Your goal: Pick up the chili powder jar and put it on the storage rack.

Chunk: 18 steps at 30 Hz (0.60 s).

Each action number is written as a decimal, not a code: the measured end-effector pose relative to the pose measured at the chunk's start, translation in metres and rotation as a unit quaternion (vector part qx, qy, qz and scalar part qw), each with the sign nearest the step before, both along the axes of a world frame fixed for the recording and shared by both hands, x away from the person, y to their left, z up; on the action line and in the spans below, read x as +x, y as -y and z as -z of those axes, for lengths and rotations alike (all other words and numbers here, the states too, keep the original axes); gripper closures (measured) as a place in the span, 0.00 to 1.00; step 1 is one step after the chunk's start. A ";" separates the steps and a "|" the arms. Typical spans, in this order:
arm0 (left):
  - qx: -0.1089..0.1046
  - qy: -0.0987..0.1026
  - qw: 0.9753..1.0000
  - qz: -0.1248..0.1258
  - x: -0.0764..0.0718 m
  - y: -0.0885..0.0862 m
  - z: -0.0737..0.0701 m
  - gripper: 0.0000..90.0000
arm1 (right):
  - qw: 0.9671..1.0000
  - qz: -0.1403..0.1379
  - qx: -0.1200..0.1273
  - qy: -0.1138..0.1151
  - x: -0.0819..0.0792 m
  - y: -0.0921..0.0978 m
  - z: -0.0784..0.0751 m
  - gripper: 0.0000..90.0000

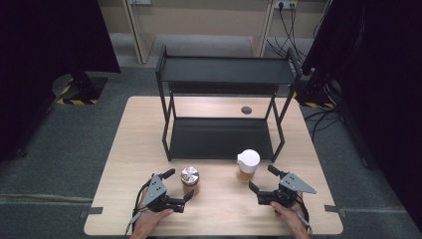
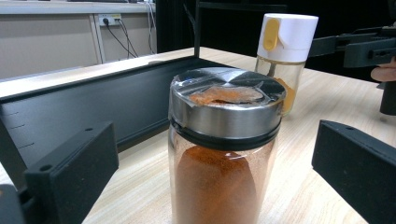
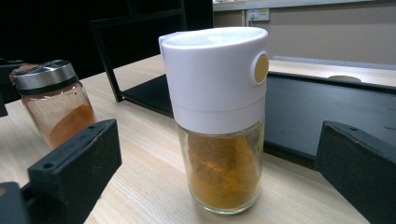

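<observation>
A glass spice jar with a steel lid and red-orange powder [image 1: 189, 180] is seen upright on the light wooden desk [image 1: 124, 149], near the front, between the wide-open jaws of the left hand-held gripper [image 1: 180, 185], untouched. To its right, a white-capped glass jar of yellow powder [image 1: 248, 166] is bracketed by the open, empty right hand-held gripper [image 1: 262, 179]. A black metal shelf rack [image 1: 224, 74] is placed farther back

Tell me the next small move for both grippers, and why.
Probably close both: the left gripper stands open around the steel-lidded spice jar, the right gripper open around the white-capped jar, jaws apart from the glass, both jars upright on the table.
</observation>
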State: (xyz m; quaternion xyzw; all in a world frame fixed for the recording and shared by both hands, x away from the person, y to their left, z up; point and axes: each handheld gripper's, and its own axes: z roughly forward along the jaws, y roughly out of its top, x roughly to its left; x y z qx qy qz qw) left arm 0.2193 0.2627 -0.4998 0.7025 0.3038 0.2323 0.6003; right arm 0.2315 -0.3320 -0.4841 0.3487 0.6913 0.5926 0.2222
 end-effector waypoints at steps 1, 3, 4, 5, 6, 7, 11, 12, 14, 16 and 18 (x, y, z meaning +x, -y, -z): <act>0.000 -0.001 1.000 -0.001 0.000 0.001 0.000 0.00 | 1.000 0.000 0.001 0.000 0.000 0.000 0.000 0.01; 0.004 -0.001 1.000 -0.002 0.001 0.002 0.000 0.00 | 1.000 0.000 0.002 0.000 0.000 0.000 0.000 0.01; 0.004 -0.001 1.000 -0.002 0.001 0.002 0.000 0.00 | 1.000 0.000 0.002 0.000 0.000 0.000 0.000 0.01; 0.008 -0.001 1.000 -0.002 0.002 0.004 -0.001 0.00 | 1.000 0.000 0.002 0.000 0.000 0.000 0.000 0.01; 0.010 -0.002 1.000 -0.003 0.003 0.004 -0.001 0.00 | 1.000 -0.001 0.002 0.000 0.000 0.000 0.000 0.01; 0.010 -0.002 1.000 -0.003 0.003 0.004 -0.001 0.00 | 1.000 -0.001 0.002 0.000 0.000 0.000 0.000 0.01; 0.021 -0.005 1.000 0.002 0.005 0.008 -0.005 0.00 | 1.000 -0.002 0.003 0.000 0.000 0.000 0.000 0.01; 0.022 -0.006 1.000 0.004 0.006 0.009 -0.005 0.00 | 1.000 -0.003 0.003 0.000 0.001 0.000 0.000 0.01; 0.022 -0.008 1.000 0.005 0.006 0.010 -0.005 0.00 | 1.000 -0.002 0.003 -0.001 0.001 0.000 0.000 0.01; 0.027 -0.010 1.000 0.004 0.007 0.013 -0.007 0.00 | 1.000 -0.002 0.004 0.000 0.001 0.000 0.000 0.01; 0.027 -0.010 1.000 0.004 0.007 0.014 -0.007 0.00 | 1.000 -0.002 0.004 0.000 0.001 0.000 0.000 0.01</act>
